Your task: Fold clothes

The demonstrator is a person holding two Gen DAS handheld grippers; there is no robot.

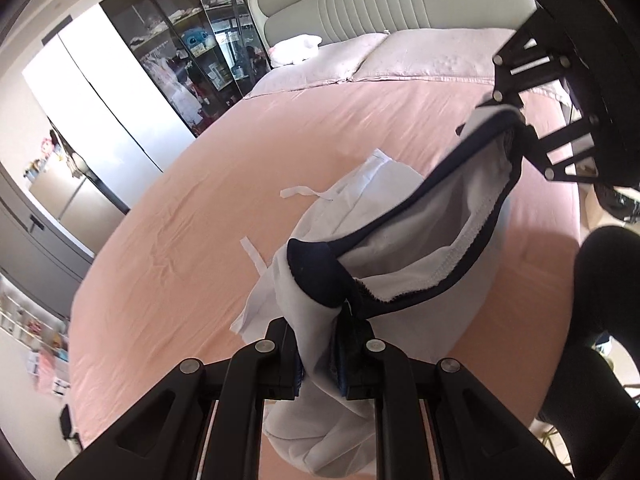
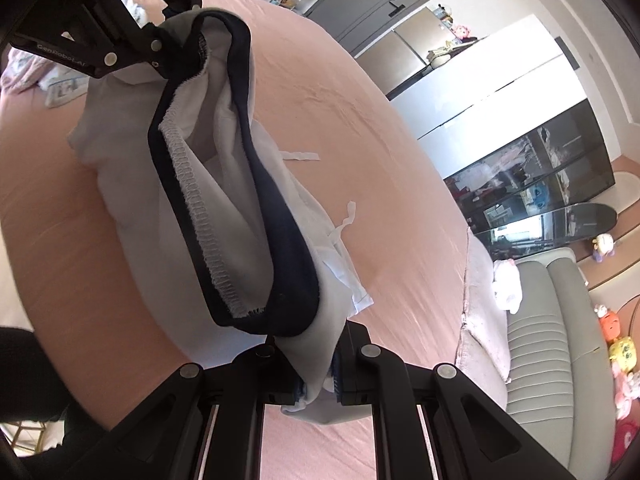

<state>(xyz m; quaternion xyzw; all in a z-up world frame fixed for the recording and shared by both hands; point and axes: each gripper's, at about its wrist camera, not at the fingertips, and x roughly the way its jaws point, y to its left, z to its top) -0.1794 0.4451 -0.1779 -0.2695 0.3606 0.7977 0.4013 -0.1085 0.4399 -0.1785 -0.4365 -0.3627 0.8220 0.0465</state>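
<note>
My left gripper [image 1: 319, 364] and right gripper [image 2: 319, 376] each clench the navy-trimmed white garment [image 1: 404, 224], stretched open above the pink bed [image 1: 200, 208]; its lower folds are hidden.

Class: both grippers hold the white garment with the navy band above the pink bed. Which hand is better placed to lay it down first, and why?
Neither clearly. The left gripper and the right gripper each clamp one end of the white garment's navy band, stretched between them above the pink bed sheet. Lowering both together seems best.

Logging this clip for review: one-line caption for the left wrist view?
Left claw and right claw hold a white garment by its navy-trimmed opening above the pink bed.
</note>
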